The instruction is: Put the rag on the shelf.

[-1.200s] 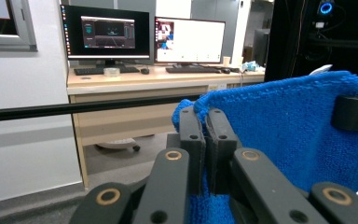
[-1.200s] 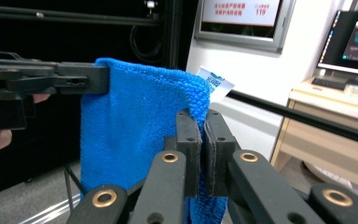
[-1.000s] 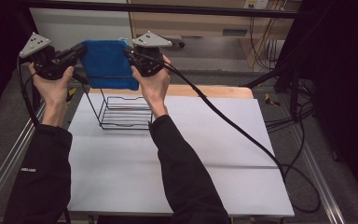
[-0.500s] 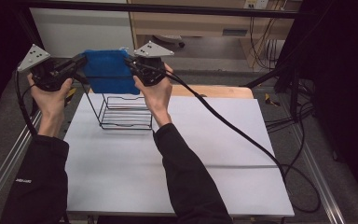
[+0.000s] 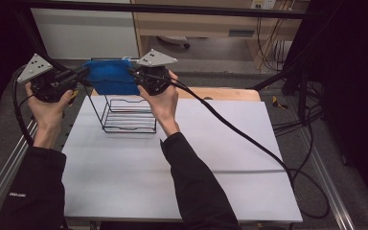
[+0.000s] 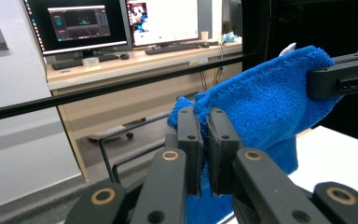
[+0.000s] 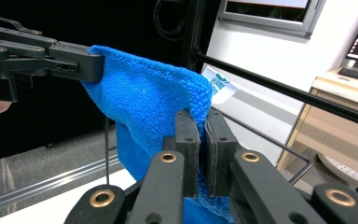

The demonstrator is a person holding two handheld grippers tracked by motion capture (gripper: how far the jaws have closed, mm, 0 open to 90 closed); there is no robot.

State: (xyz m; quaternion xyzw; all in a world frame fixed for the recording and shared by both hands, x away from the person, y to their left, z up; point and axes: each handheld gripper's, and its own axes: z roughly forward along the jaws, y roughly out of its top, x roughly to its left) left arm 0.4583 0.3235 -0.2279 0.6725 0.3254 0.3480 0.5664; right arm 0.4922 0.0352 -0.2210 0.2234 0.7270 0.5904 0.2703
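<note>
In the left gripper view the left gripper (image 6: 204, 154) has its jaws pressed together on one top corner of the blue microfiber cloth (image 6: 265, 107), and in the right gripper view the right gripper (image 7: 203, 154) is clamped the same way on the other top corner of the cloth (image 7: 144, 105), near its small white label (image 7: 220, 85). From the high view, the cloth (image 5: 106, 76) hangs stretched between the left gripper (image 5: 79, 75) and the right gripper (image 5: 133, 74), in the air above the far side of the black wire rack (image 5: 127, 114), which stands on the white table (image 5: 211, 158). The step in hand seems to be to hang the cloth over the rack's top wire. To do it well, I would keep both corners at one height and the top edge lightly tight (not pulled hard, or a corner may slip out), bring it down so the cloth falls evenly on both sides of the wire, and open the jaws only when the wire carries the weight. Beyond the table there are a wooden desk (image 6: 135, 60) and two monitors (image 6: 77, 25).
</note>
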